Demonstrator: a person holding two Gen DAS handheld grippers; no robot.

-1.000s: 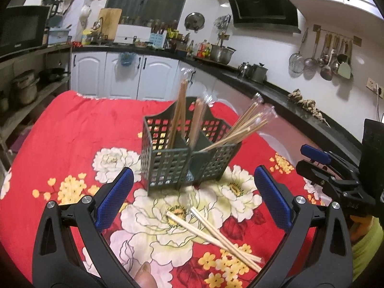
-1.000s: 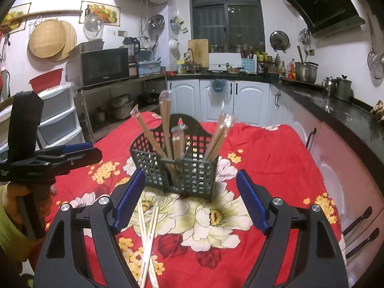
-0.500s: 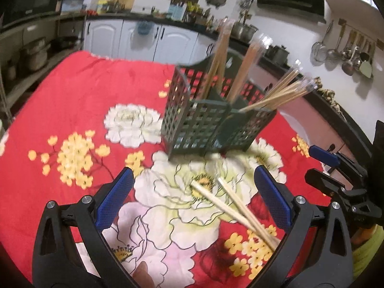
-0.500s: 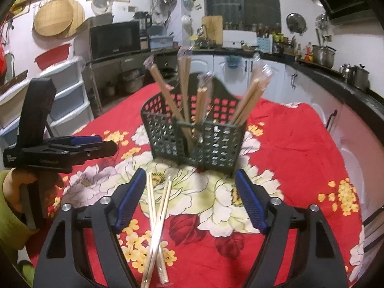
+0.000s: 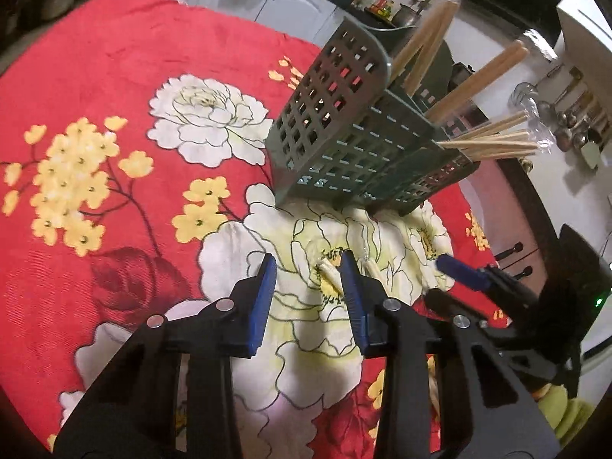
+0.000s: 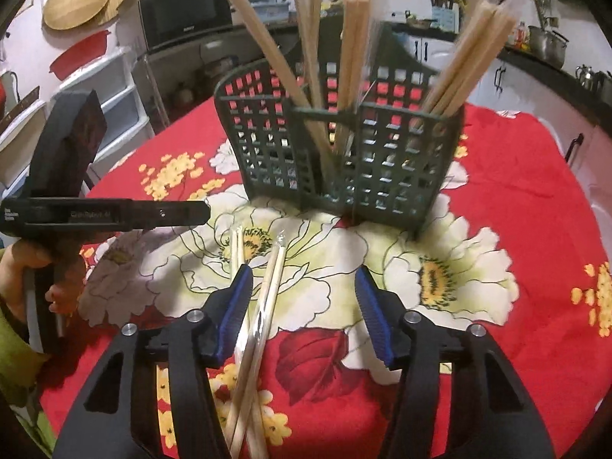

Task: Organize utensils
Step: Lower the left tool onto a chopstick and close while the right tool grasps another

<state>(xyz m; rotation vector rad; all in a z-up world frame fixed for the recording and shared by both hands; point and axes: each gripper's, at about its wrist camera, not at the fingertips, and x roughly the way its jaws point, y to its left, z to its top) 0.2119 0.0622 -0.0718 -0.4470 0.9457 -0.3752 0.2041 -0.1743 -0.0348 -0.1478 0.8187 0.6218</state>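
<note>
The left gripper (image 5: 308, 279) had just been closing over the floral cloth (image 5: 114, 76), nothing gripped; the green caddy (image 5: 355, 141) held chopsticks (image 5: 478, 80).

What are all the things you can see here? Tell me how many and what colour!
Basket: one, dark green, standing on the cloth.
Wrapped chopsticks in basket: several pairs, tan, sticking up.
Loose chopsticks: two wrapped pairs, pale, crossing on the cloth before the basket.
Tablecloth: one, red with white and yellow flowers.
Microwave: one, black, on shelf behind.
Left gripper: black with blue pads, just been closing, nothing gripped.
Right gripper: same colours, closing, chopsticks between the pads, untouched.
</note>
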